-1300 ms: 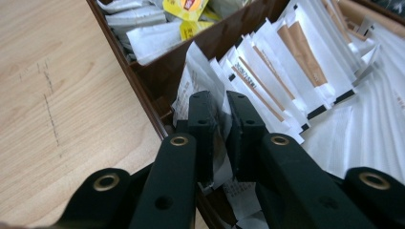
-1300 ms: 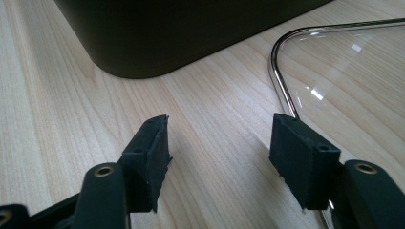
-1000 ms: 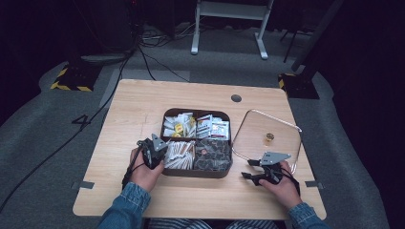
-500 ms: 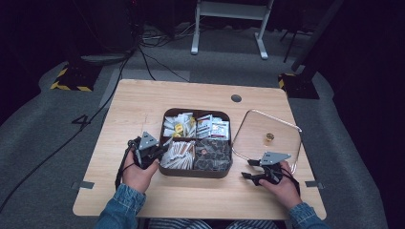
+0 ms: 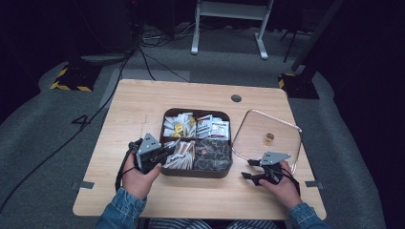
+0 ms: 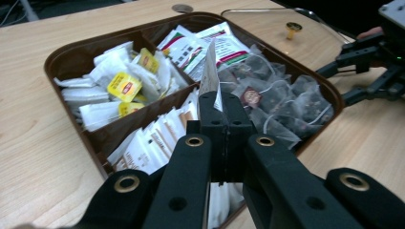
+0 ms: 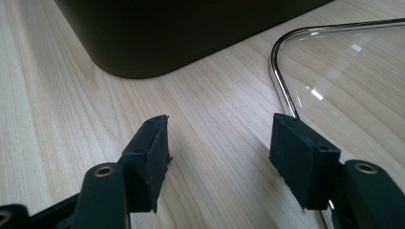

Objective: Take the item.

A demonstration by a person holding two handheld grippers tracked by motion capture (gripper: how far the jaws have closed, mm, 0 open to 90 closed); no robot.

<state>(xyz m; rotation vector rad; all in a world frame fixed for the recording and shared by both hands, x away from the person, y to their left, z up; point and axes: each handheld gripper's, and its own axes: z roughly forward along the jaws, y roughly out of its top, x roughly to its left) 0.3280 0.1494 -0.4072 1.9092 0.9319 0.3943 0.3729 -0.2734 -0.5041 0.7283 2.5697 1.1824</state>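
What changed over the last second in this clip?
The left tool, shut on a sachet, has lifted and drawn back from the near-left compartment of the box toward the person's left. The right tool stayed open on the table beside the glass lid; box and lid unmoved.

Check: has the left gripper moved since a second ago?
Yes. The left gripper, shut on a sachet, has drawn back leftward from the box to its left rim.

The high view looks down and forward on the brown compartment box [image 5: 197, 143] from the person's side. The left gripper view faces it closely; the right gripper view sits low beside its wall [image 7: 181, 33].
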